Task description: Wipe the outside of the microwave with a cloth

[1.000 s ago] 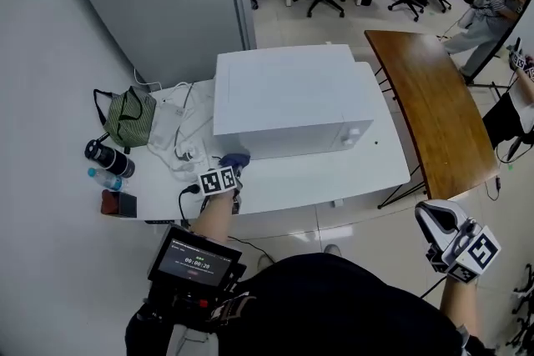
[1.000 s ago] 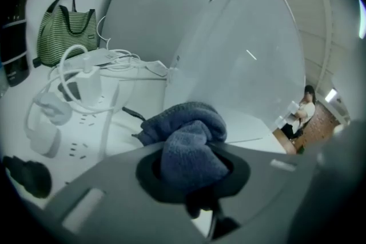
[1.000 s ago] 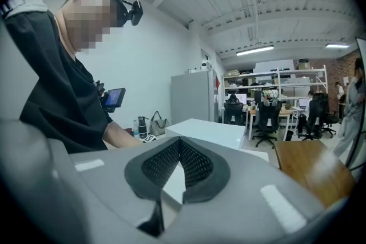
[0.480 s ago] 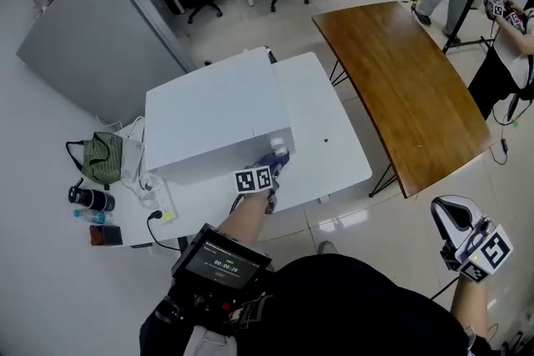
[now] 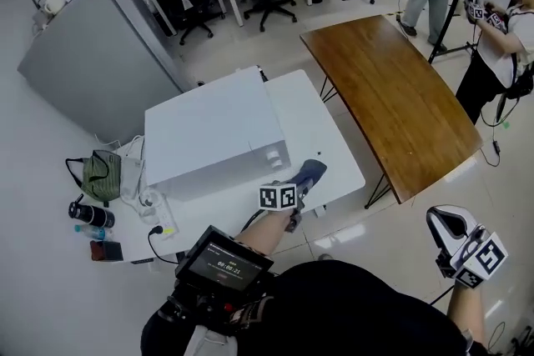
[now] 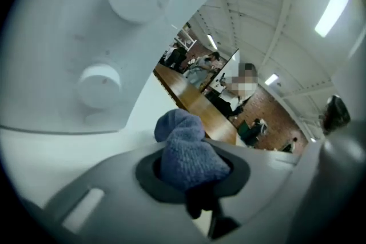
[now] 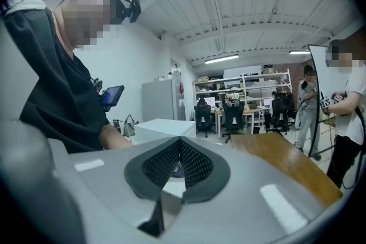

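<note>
The white microwave point(image 5: 213, 137) stands on a white table point(image 5: 329, 158), its two round knobs point(image 6: 98, 82) close on the left in the left gripper view. My left gripper point(image 5: 302, 182) is shut on a bunched blue cloth point(image 5: 310, 171), which it holds just right of the microwave's front right corner, over the table. In the left gripper view the cloth point(image 6: 189, 151) bulges out between the jaws. Low at the right, off the table, my right gripper point(image 5: 442, 223) hangs shut with nothing in it; its mesh pads point(image 7: 194, 164) meet. The microwave point(image 7: 163, 126) shows far off in that view.
A brown wooden table point(image 5: 400, 104) adjoins the white one on the right. On the table left of the microwave lie a green bag point(image 5: 102, 175), a power strip with cables point(image 5: 148, 203) and bottles point(image 5: 88, 214). A grey cabinet point(image 5: 92, 62) stands behind. People and office chairs are further off.
My left gripper has carried the cloth rightward along the microwave's front, from its left corner past the knobs to beyond the right corner. The right gripper has stayed low at the right.
</note>
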Action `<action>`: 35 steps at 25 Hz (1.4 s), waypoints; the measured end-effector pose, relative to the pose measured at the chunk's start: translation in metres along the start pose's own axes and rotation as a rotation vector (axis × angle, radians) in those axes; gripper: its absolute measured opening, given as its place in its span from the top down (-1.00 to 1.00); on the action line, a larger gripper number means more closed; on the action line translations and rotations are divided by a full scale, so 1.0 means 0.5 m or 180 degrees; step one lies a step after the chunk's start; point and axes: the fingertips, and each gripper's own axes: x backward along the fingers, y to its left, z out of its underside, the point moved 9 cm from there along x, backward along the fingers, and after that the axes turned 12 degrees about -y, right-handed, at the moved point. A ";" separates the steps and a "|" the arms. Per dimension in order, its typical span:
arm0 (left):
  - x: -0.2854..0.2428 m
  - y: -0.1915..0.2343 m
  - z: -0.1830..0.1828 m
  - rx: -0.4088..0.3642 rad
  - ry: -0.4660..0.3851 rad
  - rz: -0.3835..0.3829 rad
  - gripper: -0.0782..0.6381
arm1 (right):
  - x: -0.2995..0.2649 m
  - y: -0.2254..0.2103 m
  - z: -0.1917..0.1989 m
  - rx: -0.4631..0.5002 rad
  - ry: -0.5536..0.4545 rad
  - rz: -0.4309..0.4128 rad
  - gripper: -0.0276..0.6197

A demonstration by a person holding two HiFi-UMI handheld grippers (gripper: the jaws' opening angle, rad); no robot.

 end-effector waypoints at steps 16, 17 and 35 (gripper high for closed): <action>0.907 0.042 -0.048 -0.0861 -0.1299 0.0528 0.62 | -0.350 0.515 0.019 -0.0244 -0.0198 -0.1363 0.90; 0.938 0.030 -0.045 -0.0912 -0.1364 0.0544 0.62 | -0.355 0.534 0.017 -0.0231 -0.0200 -0.1434 0.90; 0.800 -0.528 0.193 -0.0921 -0.1785 0.1038 0.62 | 0.118 0.409 0.041 -0.0275 -0.0300 -0.1842 0.90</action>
